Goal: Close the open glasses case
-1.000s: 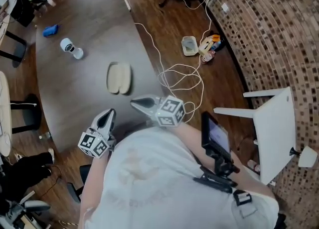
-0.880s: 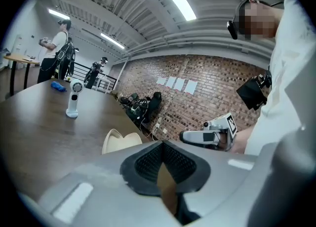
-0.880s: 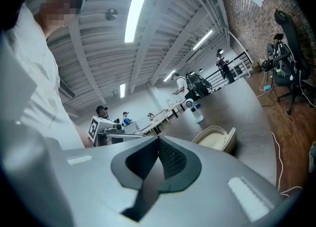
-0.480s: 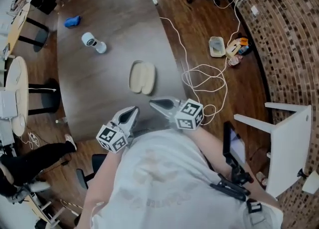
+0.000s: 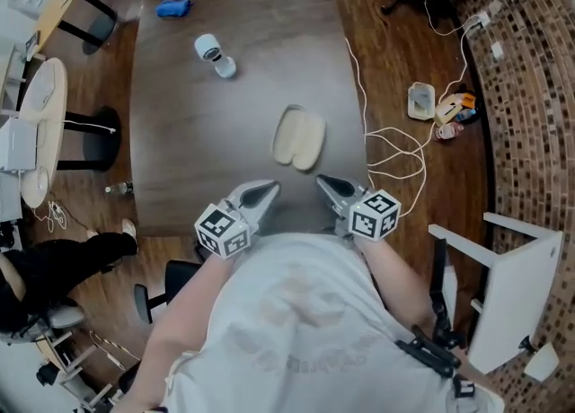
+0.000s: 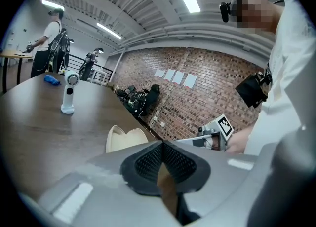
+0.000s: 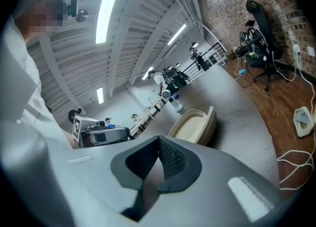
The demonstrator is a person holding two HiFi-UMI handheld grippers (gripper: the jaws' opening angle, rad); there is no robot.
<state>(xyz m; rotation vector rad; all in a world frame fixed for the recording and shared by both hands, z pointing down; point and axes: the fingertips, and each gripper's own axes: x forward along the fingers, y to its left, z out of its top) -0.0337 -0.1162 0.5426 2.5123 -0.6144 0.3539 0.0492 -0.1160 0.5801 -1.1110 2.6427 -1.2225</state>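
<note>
1. You held the left gripper (image 5: 268, 190) over the near edge of the dark wooden table (image 5: 180, 133). Its jaws were clenched together, with nothing between them.
2. You held the right gripper (image 5: 323, 181) just beside the left one, also over the near edge. Its jaws were pressed together too and gripped nothing.
3. The glasses case (image 5: 299, 137) lay on the table ahead of both grippers, closer to the right one and near the table's right edge. Neither gripper touched it.
4. The case was open, its two cream halves spread side by side. In the right gripper view one half stood up behind the other, like a raised lid. The hollow that faced the camera showed only its pale lining.
5. A small white device (image 5: 214, 52) stood farther back on the table, well apart from the case. The left gripper view showed it upright.
6. A blue object (image 5: 173, 9) lay beyond the device, near the far end of the table.
7. A pale square tub (image 5: 420, 101) sat on the wooden floor to the right of the table. You could not tell what it held. Small colourful items (image 5: 454, 110) lay just beside it.
8. White cables (image 5: 395, 155) lay looped on the floor between the table and the tub.
9. A white chair (image 5: 512, 285) stood to your right.
</note>
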